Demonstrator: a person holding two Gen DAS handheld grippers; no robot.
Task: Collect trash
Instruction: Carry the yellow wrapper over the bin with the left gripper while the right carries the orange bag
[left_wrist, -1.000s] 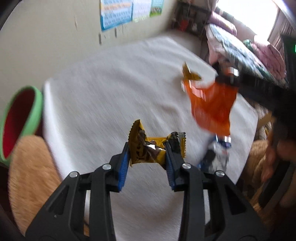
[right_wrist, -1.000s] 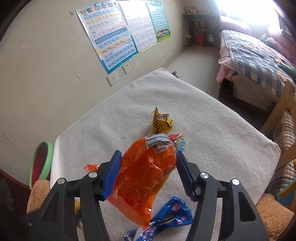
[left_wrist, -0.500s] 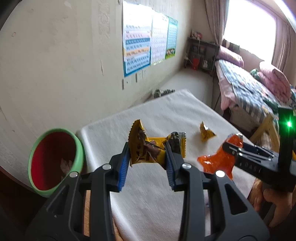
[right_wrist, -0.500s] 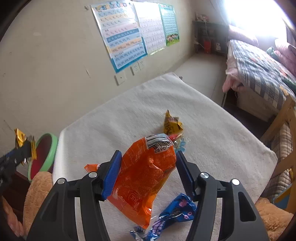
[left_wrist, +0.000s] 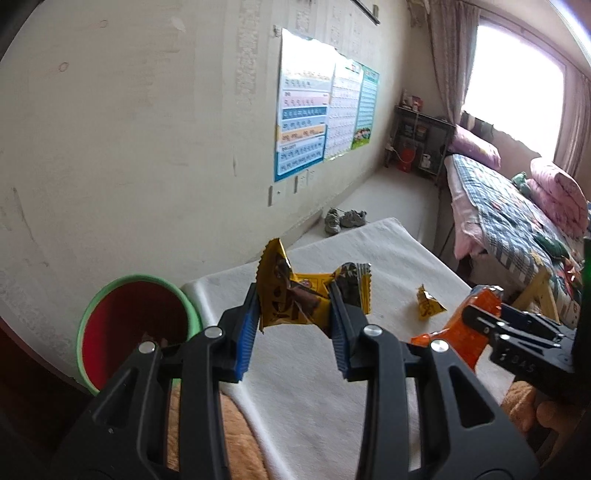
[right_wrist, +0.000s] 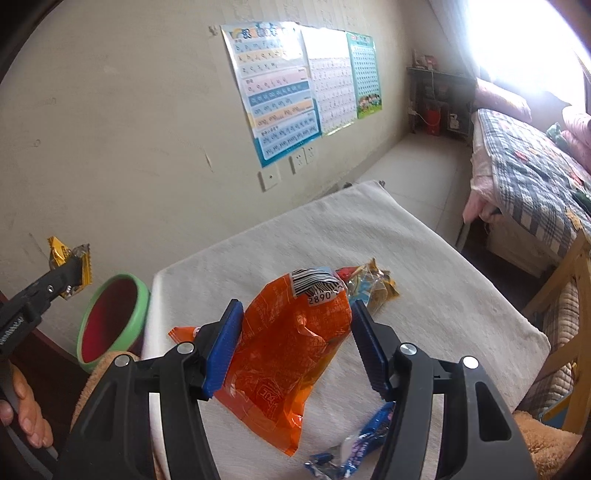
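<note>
My left gripper (left_wrist: 293, 314) is shut on a yellow and brown snack wrapper (left_wrist: 295, 295), held in the air to the right of a green bin with a red inside (left_wrist: 136, 328). The left gripper also shows in the right wrist view (right_wrist: 70, 273), above and left of the bin (right_wrist: 110, 325). My right gripper (right_wrist: 295, 343) is shut on an orange snack bag (right_wrist: 288, 354) above the white cloth-covered table (right_wrist: 424, 288). A small yellow wrapper (left_wrist: 428, 306) and a blue wrapper (right_wrist: 354, 443) lie on the table.
A clear and gold wrapper (right_wrist: 373, 284) lies behind the orange bag. A tan plush cushion (left_wrist: 221, 435) sits by the table's near left edge. The wall with posters (right_wrist: 280, 92) is behind the table; a bed (right_wrist: 532, 177) is at the right.
My left gripper has lifted the yellow wrapper off the table and swung it left, near the green bin. My right gripper still holds the orange bag, raised slightly.
</note>
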